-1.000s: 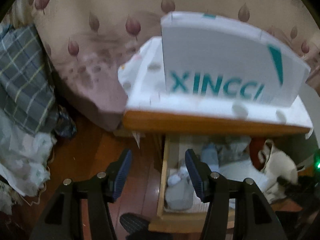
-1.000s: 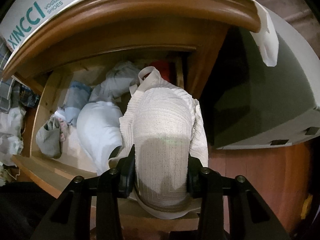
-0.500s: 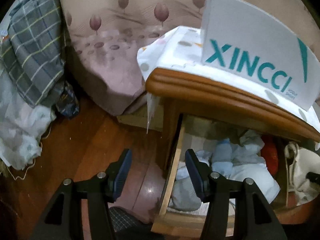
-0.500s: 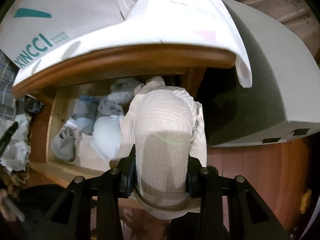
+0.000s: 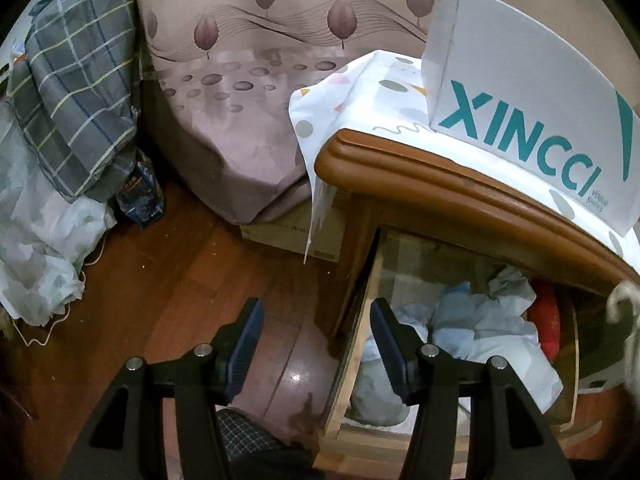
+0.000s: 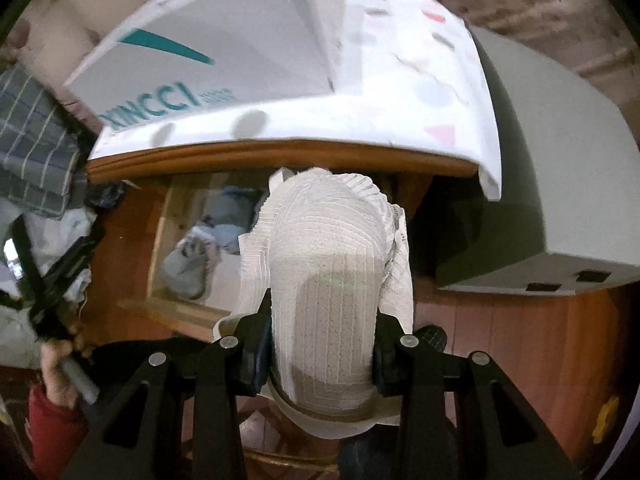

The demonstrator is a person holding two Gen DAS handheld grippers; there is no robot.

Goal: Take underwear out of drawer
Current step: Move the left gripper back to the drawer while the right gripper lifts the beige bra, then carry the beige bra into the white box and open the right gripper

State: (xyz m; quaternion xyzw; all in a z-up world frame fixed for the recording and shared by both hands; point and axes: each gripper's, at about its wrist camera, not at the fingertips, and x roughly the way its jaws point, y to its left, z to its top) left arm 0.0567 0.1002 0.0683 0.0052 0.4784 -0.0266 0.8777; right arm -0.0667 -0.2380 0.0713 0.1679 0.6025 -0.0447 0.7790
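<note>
A cream ribbed piece of underwear [image 6: 324,272] hangs above the open wooden drawer [image 6: 158,240], and my right gripper [image 6: 322,344] is shut on it, both pads pressing its sides. A strap of it shows at the right edge of the left wrist view. The drawer [image 5: 356,344] sits under the brown nightstand top [image 5: 460,184] and holds several crumpled pale-blue and white garments [image 5: 476,320] and something red [image 5: 546,320]. My left gripper [image 5: 316,344] stands open and empty over the drawer's left wall and the floor; a hand holds it at the left of the right wrist view [image 6: 52,280].
A white XINCCI shoebox [image 5: 520,120] stands on a patterned cloth on the nightstand. A bed with a pink leaf-print sheet [image 5: 248,120] lies behind, a checked blanket [image 5: 76,104] at left. A grey box [image 6: 552,200] stands right of the nightstand. Bare wooden floor [image 5: 160,288] lies left of the drawer.
My right gripper has risen with the underwear, lifting it out of the drawer to above the nightstand's edge. My left gripper sank, shifted left and rolled, still open.
</note>
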